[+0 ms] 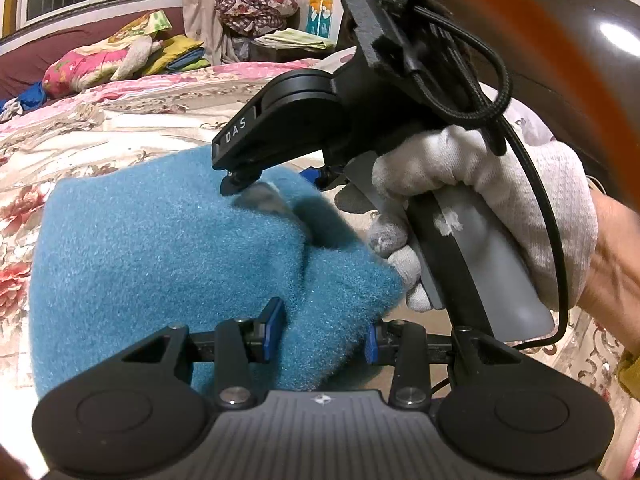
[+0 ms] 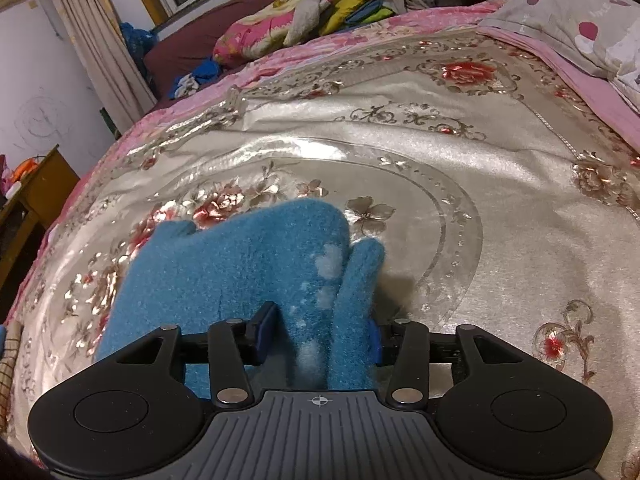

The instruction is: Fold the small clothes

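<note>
A fuzzy blue garment (image 1: 160, 252) with white spots lies on the floral bedspread (image 2: 460, 152). In the right wrist view it (image 2: 248, 264) shows two short limbs, one at the upper left and one at the right. My left gripper (image 1: 320, 336) is open, and a fold of the blue fabric lies between its blue-padded fingers (image 1: 274, 328). My right gripper (image 2: 318, 338) is open too, with the garment's right limb (image 2: 356, 300) between its fingers. In the left wrist view the right gripper's body (image 1: 300, 120), held by a white-gloved hand (image 1: 500, 184), reaches over the garment.
A spotted pillow (image 2: 572, 20) lies at the bed's right. Piled bedding and clothes (image 2: 288, 20) sit on a dark red couch behind the bed. Curtains (image 2: 92, 40) and a wooden cabinet (image 2: 36, 196) stand at the left.
</note>
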Tool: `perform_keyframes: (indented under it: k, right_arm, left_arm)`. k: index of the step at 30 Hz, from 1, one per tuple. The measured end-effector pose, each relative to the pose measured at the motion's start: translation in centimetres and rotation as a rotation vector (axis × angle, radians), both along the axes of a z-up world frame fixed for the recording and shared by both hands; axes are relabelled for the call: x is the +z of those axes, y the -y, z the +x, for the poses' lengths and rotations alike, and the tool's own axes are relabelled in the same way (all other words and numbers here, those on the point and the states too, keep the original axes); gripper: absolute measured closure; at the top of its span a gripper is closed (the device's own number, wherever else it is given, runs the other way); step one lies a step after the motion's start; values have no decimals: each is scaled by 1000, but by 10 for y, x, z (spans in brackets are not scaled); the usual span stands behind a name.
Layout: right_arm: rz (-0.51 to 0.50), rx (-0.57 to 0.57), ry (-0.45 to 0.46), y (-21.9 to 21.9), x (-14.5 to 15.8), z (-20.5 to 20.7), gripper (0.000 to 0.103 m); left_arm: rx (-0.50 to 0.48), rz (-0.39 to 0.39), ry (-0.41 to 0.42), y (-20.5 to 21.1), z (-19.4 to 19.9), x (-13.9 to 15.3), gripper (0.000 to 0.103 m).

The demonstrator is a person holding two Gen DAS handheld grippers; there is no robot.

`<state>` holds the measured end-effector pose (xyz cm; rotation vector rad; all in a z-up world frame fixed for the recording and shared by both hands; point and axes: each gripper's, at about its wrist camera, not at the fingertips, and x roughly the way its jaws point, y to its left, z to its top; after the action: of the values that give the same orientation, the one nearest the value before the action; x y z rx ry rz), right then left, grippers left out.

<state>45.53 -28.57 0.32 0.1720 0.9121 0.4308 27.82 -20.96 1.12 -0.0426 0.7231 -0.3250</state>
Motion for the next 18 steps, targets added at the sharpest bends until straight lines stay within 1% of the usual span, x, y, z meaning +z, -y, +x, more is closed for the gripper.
perform_keyframes:
  k: [1, 4, 5, 8, 11, 13, 15, 18]
  right_arm:
    - [-4, -1, 0, 0, 0, 0, 56]
    - [-10, 9, 2, -2, 2, 2, 55]
    - [-14, 13, 4, -3, 4, 4, 55]
    - [5, 11, -7, -8, 8, 10, 52]
    - [-56, 34, 9, -20, 9, 13, 51]
    - [-72, 41, 25, -25, 11, 11, 51]
    - [-82, 47, 37, -27, 13, 10, 53]
    - [-115, 59, 53, -30, 16, 8, 62]
  left_arm:
    - [-2, 4, 1, 1, 0, 0, 60]
    - [-3, 6, 2, 1, 1, -1, 60]
    - [-6, 6, 1, 1, 2, -2, 59]
    - [-15, 33, 10, 5, 1, -3, 57]
    - [-17, 41, 13, 6, 2, -2, 57]
    - [-16, 32, 8, 5, 4, -2, 57]
    - [-17, 30, 5, 5, 5, -2, 57]
    - [-17, 32, 5, 7, 4, -3, 57]
